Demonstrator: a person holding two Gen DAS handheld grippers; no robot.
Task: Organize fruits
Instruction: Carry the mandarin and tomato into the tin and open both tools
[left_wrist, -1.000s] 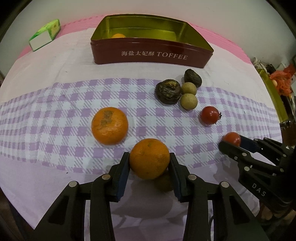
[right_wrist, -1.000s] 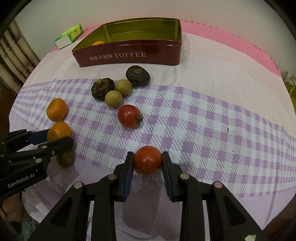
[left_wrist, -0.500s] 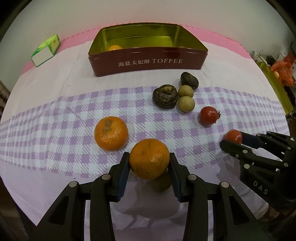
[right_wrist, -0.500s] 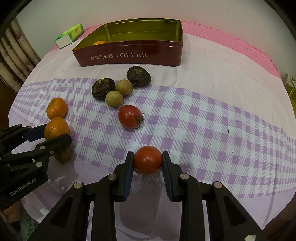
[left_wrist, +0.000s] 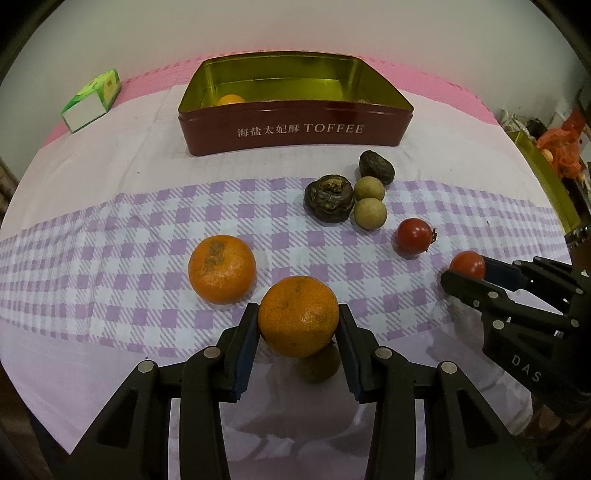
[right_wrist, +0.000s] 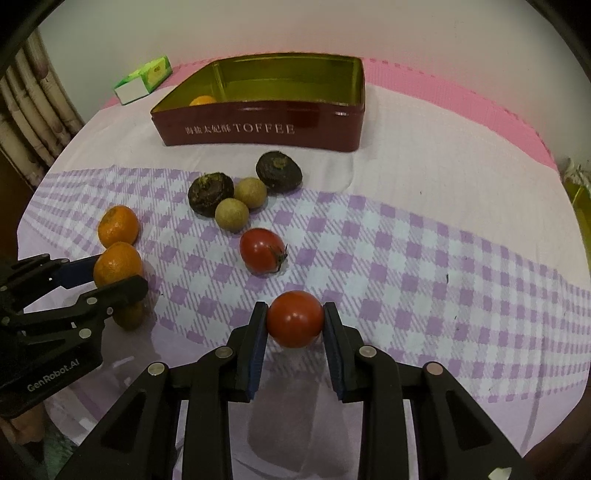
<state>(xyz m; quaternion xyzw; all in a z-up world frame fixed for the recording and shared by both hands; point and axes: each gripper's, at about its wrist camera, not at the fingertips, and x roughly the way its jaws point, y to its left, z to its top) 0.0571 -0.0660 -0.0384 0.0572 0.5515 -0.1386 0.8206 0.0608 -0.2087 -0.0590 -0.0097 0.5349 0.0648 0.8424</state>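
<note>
Left wrist, orange (left_wrist: 298, 316) clamped in left gripper (left_wrist: 298, 332)

Tipping up a touch at the left gripper (left_wrist: 297, 314). In its view, sliding down the frame: the dark red rectangular toffee tin (left_wrist: 295, 129) and the green-and-white cardboard box (left_wrist: 90, 101). Closing in on the gripped orange mandarin (left_wrist: 298, 316), the loose orange mandarin (left_wrist: 221, 268). Riding a shade higher at the frame's right, the small round red tomato (left_wrist: 467, 264) in the right gripper (left_wrist: 465, 271). Dropping slightly in the right view too, that tin (right_wrist: 258, 129).
</note>
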